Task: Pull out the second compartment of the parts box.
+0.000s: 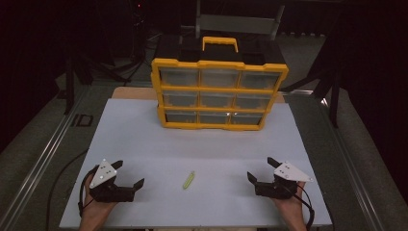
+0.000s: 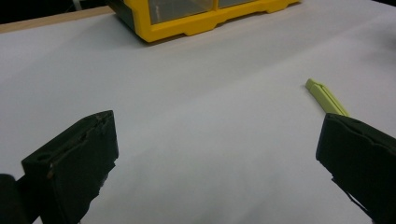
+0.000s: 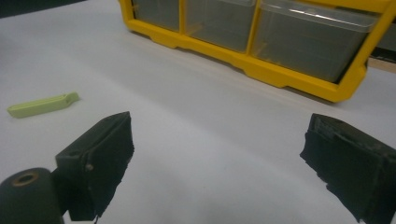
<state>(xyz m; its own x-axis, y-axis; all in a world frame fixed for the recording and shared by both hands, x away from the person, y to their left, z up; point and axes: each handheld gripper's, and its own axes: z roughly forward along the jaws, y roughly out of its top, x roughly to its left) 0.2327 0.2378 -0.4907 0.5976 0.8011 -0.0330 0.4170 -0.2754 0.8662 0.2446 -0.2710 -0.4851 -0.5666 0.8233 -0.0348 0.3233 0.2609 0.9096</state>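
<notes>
A small lime-green clip-like strip [image 1: 188, 180] lies flat on the white table [image 1: 202, 144] near the front, between my two grippers. My left gripper [image 1: 129, 174] rests at the front left, open and holding nothing; its view has the green strip [image 2: 327, 97] just beyond the right jaw. At the front right my right gripper [image 1: 261, 169] is open too, with bare table between its jaws; the green strip [image 3: 43, 104] lies off to its left. A yellow drawer organiser [image 1: 219, 89] with clear drawers stands at the table's back, all drawers pushed in.
The organiser [image 3: 261, 42] has a yellow carry handle [image 1: 220, 43] on top and black sides. Metal rails run along both sides of the table. Dark stands and cables fill the floor behind. White surface stretches between the organiser [image 2: 187, 18] and the grippers.
</notes>
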